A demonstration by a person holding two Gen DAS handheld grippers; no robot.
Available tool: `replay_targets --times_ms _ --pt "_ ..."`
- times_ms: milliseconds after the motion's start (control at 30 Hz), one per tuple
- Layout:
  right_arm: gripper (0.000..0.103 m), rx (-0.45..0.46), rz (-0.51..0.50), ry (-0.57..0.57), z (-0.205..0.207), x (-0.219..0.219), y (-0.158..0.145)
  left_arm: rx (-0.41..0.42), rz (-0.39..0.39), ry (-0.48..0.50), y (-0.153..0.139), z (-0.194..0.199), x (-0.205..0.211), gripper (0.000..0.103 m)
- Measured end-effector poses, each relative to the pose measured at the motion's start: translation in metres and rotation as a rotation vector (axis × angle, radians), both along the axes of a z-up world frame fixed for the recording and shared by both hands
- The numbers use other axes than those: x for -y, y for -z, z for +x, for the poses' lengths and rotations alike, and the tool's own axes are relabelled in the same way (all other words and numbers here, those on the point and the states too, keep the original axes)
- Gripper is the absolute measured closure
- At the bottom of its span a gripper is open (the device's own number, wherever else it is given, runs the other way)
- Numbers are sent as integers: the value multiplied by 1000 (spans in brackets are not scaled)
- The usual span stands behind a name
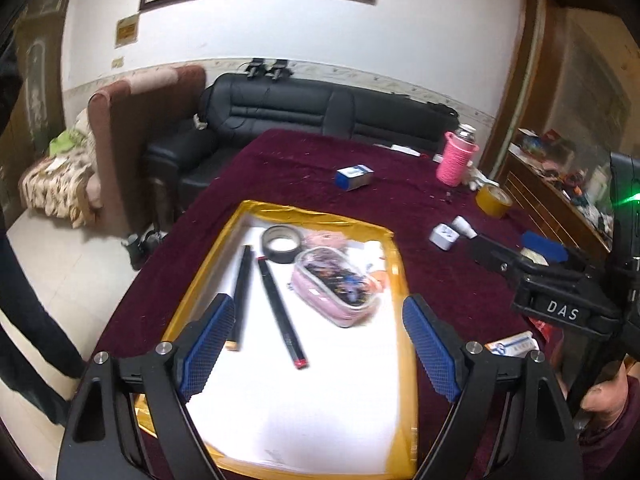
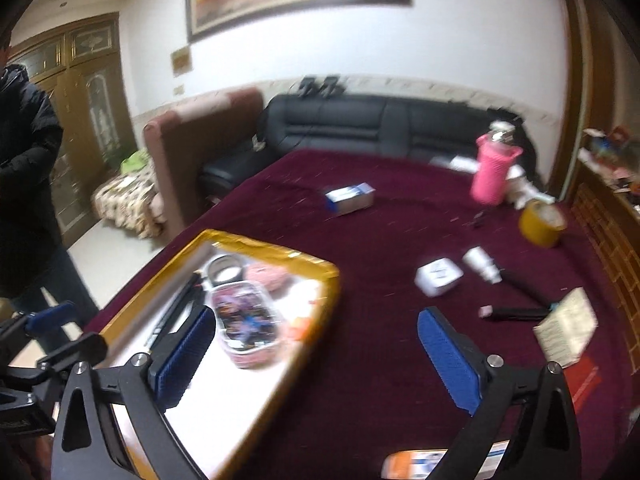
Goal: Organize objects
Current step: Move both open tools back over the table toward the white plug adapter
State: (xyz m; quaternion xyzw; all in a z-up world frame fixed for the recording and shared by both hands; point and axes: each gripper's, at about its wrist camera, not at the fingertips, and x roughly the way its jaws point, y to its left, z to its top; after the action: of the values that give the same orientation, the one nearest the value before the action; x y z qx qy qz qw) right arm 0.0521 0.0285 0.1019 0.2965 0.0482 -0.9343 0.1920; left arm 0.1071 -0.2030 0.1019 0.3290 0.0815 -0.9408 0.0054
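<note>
The left gripper (image 1: pixel 318 344) is held wide open, and nothing is gripped between its blue pads (image 1: pixel 208 346). The right gripper (image 2: pixel 320 360) is held wide open too, with nothing pinched between its blue pads (image 2: pixel 448 356).

Two black hand-held grippers with blue pads

The left gripper (image 1: pixel 320 344) and right gripper (image 2: pixel 316 356) share black angular arms, silver round screws and ribbed blue fingertip pads (image 1: pixel 210 340); white "DAS" lettering marks one body.

Pink pencil case (image 1: pixel 338 286) lies inside gold-rimmed tray (image 1: pixel 200 280) beside two pens (image 1: pixel 280 312).
</note>
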Motion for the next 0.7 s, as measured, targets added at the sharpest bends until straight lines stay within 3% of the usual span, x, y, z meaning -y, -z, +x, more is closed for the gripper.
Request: replay_targets --times_ms 200,433,700 --pt "0 -54 24 76 1 -51 5 32 21 48 2 -8 -32 17" --pt "0 75 70 244 -34 -125 27 73 57 126 5 -21 -67 17" --pt "0 90 -177 491 -73 -237 49 79 -10 208 5 -75 -123 16"
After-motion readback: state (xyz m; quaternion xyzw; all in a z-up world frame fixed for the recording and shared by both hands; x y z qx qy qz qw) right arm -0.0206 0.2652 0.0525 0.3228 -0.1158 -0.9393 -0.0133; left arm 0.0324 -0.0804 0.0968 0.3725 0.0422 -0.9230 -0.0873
